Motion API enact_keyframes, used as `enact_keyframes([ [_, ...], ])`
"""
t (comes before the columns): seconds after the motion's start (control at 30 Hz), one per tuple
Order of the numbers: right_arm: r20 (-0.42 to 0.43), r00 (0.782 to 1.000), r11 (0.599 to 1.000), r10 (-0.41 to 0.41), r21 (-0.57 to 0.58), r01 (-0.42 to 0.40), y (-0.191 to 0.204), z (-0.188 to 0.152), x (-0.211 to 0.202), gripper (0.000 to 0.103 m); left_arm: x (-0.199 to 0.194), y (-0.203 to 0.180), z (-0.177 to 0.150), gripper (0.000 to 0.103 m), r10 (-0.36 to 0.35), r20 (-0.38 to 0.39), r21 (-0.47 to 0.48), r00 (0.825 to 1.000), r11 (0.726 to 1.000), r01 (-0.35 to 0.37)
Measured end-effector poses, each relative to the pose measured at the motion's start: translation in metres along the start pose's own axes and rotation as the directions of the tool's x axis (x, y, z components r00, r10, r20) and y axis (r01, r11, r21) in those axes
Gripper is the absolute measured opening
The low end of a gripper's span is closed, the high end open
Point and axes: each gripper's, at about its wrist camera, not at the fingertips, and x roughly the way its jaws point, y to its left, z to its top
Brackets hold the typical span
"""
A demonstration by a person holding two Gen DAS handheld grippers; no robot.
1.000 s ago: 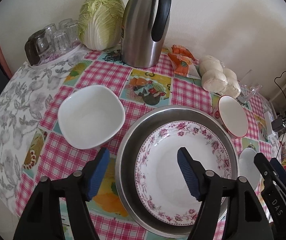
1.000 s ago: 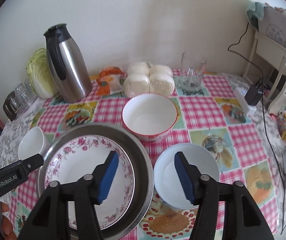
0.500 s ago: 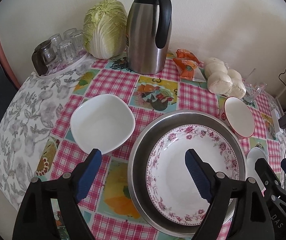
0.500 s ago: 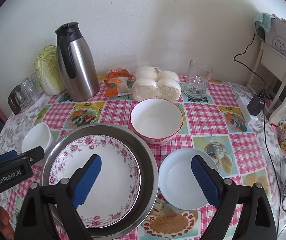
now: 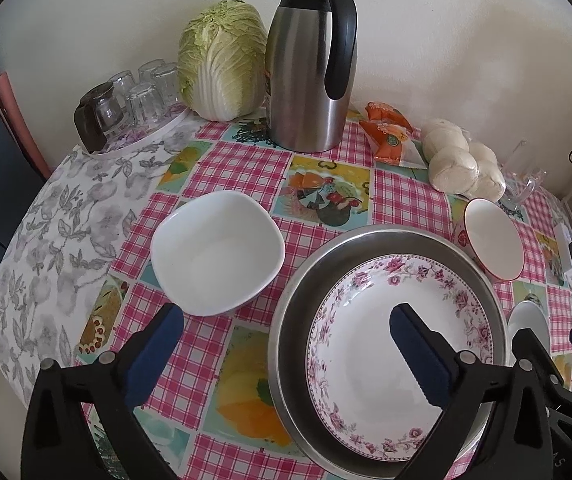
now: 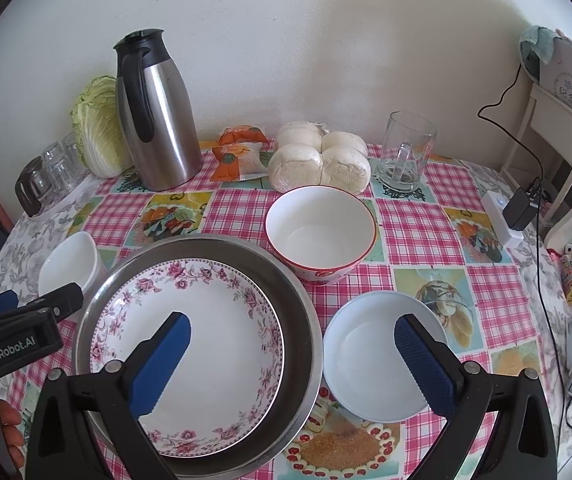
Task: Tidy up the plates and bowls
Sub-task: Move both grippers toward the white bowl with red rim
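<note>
The table [image 6: 418,220], under a checked cloth, carries a steel basin [image 6: 302,328], bowls, jug and cabbage.

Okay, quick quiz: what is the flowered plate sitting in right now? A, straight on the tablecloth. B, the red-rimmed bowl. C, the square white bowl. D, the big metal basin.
D: the flowered plate lies inside the big metal basin, whose steel rim rings it all round, while the red-rimmed bowl and the square white bowl stand apart, empty.

The left wrist view cuts off the steel basin [image 5: 286,320] at its lower edge.
</note>
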Motion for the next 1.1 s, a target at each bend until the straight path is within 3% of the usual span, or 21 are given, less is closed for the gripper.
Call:
enact_keyframes([
  [0.3, 0.036, 0.999, 0.998, 0.039, 0.053, -0.041, -0.011, 0.003, 0.005, 0.103, 0.002, -0.004, 0.005, 0.103, 0.003, 0.031, -0.026, 1.0, 1.0, -0.002],
  [0.47, 0.072, 0.995, 0.991, 0.066, 0.108, -0.073, -0.025, 0.006, 0.007, 0.103, 0.001, -0.013, 0.008, 0.103, 0.011, 0.076, 0.006, 0.997, 1.0, -0.011],
  [0.87, 0.137, 0.989, 0.994, 0.049, 0.086, -0.061, -0.044, 0.013, 0.015, 0.103, 0.005, -0.012, 0.015, 0.103, 0.055, 0.189, -0.033, 0.98, 0.998, -0.049],
  [1.1, 0.096, 0.99, 0.981, 0.104, 0.153, -0.118, -0.06, 0.016, 0.03, 0.103, 0.015, -0.006, 0.021, 0.103, -0.037, 0.16, -0.097, 0.986, 0.994, 0.053],
])
